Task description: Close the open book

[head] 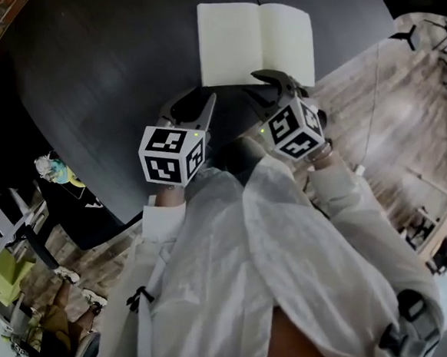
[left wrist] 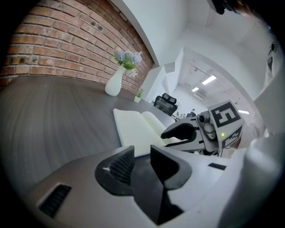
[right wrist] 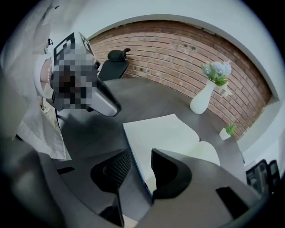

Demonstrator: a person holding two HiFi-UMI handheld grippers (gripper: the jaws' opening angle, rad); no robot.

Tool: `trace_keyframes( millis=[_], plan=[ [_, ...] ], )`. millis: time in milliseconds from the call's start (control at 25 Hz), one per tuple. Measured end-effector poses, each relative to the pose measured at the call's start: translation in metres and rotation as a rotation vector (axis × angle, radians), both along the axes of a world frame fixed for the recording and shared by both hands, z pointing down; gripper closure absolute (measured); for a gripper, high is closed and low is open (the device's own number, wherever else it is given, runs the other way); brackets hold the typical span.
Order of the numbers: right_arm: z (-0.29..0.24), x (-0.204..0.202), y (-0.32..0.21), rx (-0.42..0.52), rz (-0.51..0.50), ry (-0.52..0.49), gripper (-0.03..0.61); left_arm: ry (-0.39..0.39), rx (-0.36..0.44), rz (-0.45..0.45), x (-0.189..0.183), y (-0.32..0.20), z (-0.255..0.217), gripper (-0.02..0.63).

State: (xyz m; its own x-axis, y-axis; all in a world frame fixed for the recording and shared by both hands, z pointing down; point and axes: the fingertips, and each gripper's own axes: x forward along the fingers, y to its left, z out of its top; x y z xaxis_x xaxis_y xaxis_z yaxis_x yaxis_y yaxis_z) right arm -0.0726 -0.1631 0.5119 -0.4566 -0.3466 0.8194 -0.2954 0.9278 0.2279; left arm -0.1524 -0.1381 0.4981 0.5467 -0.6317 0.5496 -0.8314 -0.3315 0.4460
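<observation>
The open book [head: 255,44] lies flat on the dark round table [head: 100,76], pale blank pages up. My right gripper [head: 272,85] hangs over the book's near edge by the right-hand page. In the right gripper view the book [right wrist: 164,136] has its blue-edged cover corner in the gap of my right gripper [right wrist: 139,171]; the jaws stand apart and do not press it. My left gripper [head: 195,108] sits just short of the book's near left corner. In the left gripper view its jaws [left wrist: 141,162] stand apart with nothing between them, the book [left wrist: 136,127] beyond and the right gripper [left wrist: 196,133] beside.
A white vase of flowers [right wrist: 201,100] and a small potted plant [right wrist: 228,130] stand on the table's far side by the brick wall. An office chair [right wrist: 113,62] sits beyond the table. The table's near edge curves under my sleeves [head: 236,242].
</observation>
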Motion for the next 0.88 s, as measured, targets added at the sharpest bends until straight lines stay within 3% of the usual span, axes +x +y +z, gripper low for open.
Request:
trace_keyframes(
  millis=[640,880],
  plan=[
    [0.034,-0.004,-0.007,0.109,-0.274,0.274,0.43,0.042,-0.018,0.013,0.004,0.005,0.008,0.52],
    [0.033,-0.005,-0.005,0.118,-0.32,0.259,0.434,0.045,-0.015,0.034,0.008,0.003,0.008,0.52]
  ],
)
